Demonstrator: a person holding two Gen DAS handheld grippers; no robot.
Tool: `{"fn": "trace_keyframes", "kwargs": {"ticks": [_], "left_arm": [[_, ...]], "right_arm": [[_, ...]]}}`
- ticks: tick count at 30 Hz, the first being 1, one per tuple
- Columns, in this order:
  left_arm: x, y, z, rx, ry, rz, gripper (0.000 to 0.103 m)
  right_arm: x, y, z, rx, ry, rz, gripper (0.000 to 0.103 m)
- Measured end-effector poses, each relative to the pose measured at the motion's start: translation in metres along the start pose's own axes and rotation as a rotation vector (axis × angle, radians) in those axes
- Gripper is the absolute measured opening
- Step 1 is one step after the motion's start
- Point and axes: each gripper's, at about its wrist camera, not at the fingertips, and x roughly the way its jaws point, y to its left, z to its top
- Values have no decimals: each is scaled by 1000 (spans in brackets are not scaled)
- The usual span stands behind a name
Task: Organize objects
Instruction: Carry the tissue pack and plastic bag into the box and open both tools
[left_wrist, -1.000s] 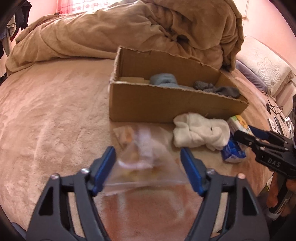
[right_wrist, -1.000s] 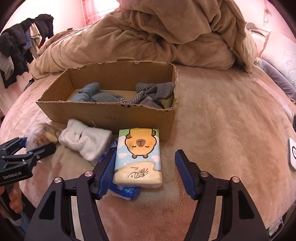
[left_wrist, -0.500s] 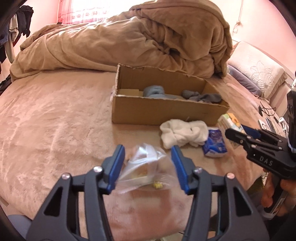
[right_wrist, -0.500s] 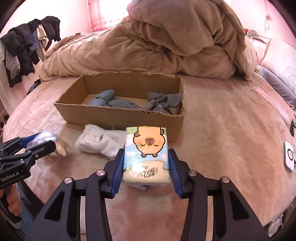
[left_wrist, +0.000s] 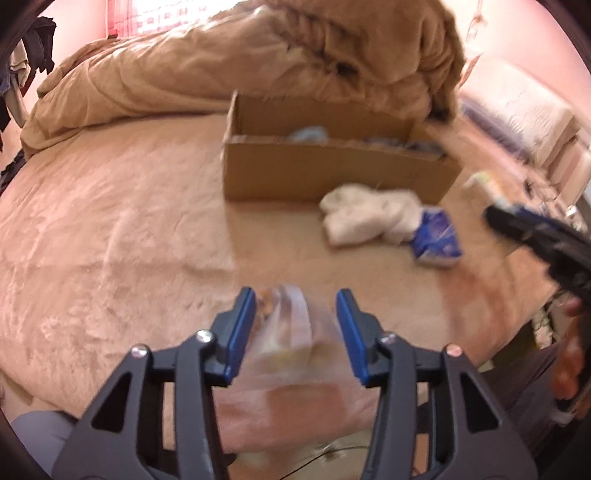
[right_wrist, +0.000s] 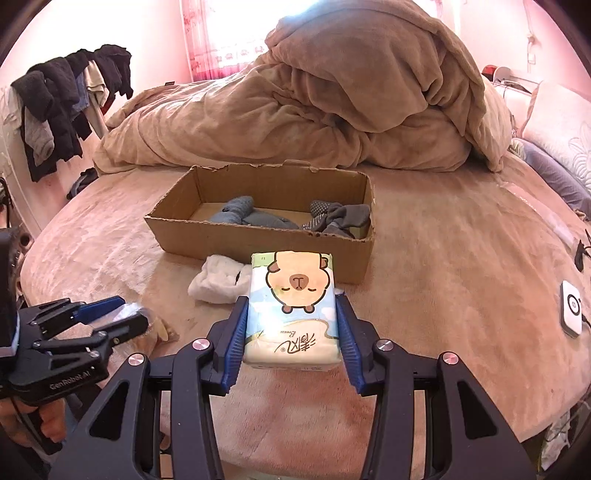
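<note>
My left gripper (left_wrist: 295, 317) is shut on a clear plastic snack bag (left_wrist: 291, 343) and holds it above the bed; it also shows in the right wrist view (right_wrist: 110, 314). My right gripper (right_wrist: 291, 314) is shut on a tissue pack (right_wrist: 291, 310) with a cartoon capybara print, lifted in front of the cardboard box (right_wrist: 258, 240). The box (left_wrist: 332, 173) holds grey and blue socks (right_wrist: 340, 218). A white sock bundle (left_wrist: 369, 214) and a blue packet (left_wrist: 436, 240) lie on the bed before the box.
A heaped tan duvet (right_wrist: 332, 99) fills the bed behind the box. Dark clothes (right_wrist: 62, 103) hang at the far left. A white device (right_wrist: 570, 312) lies at the right, with pillows (right_wrist: 561, 125) beyond it. The bed's edge is close below both grippers.
My left gripper closed on the snack bag and lifted it back from the box. My right gripper closed on the tissue pack and raised it off the blue packet.
</note>
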Motion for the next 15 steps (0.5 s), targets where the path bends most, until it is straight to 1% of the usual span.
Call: {"fn": "trace_keyframes", "kwargs": {"ticks": [1,4,6,7,10,15], "left_arm": [[6,3,-3,-7,28,9,57],[16,10,-12,-37,46,-17,58],[20,10,-18,-34,49,-22,56],[21,10,-20,-34,50,-25,53],[15,9,-22,-34,35,-35,50],[-9,10,-17,-50,-17,-53,49]], "right_arm": [[-1,0,-1,2,0,1,48],[-4,0,-2,6,-4,8,48],[-7,0,-3,10,-8,11,48],[-7,0,-4,11,-8,12,48],[-8,-1,-5,16,-9,12,48],[-15,-1,0,27,-22,19,48]]}}
